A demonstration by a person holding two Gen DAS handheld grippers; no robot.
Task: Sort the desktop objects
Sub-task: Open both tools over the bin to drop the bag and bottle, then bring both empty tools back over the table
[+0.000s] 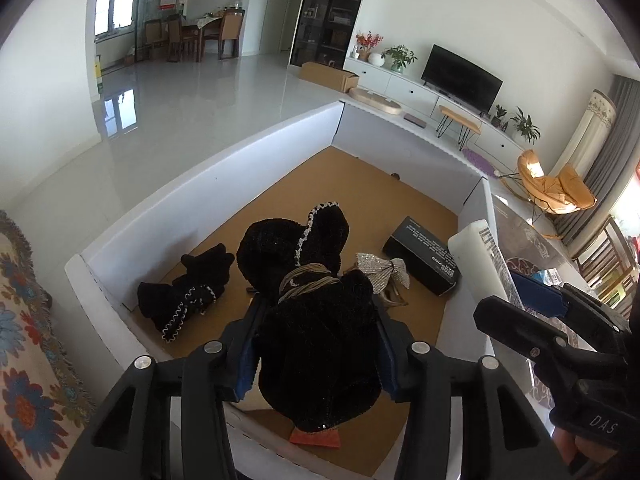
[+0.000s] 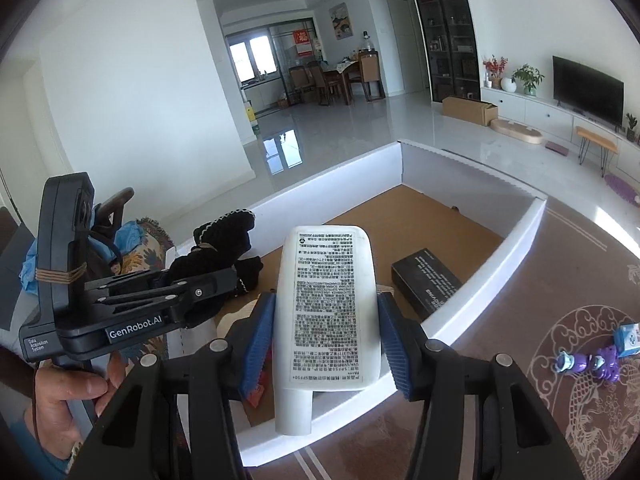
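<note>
Clearly, white tube point(image 2: 332, 312) sits clamped between right tool point(image 2: 326, 338) pads.

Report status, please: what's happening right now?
Left gripper over the white box, black plush item between jaws, grip unclear. Right gripper shut on white tube. Box holds black fabric piece, black carton; floor space free.

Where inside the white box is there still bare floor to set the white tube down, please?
The box's far half is bare brown floor, between its far corner and the black carton. Nearer, it is crowded: black gloves, silver bow and carton lie close together.
</note>
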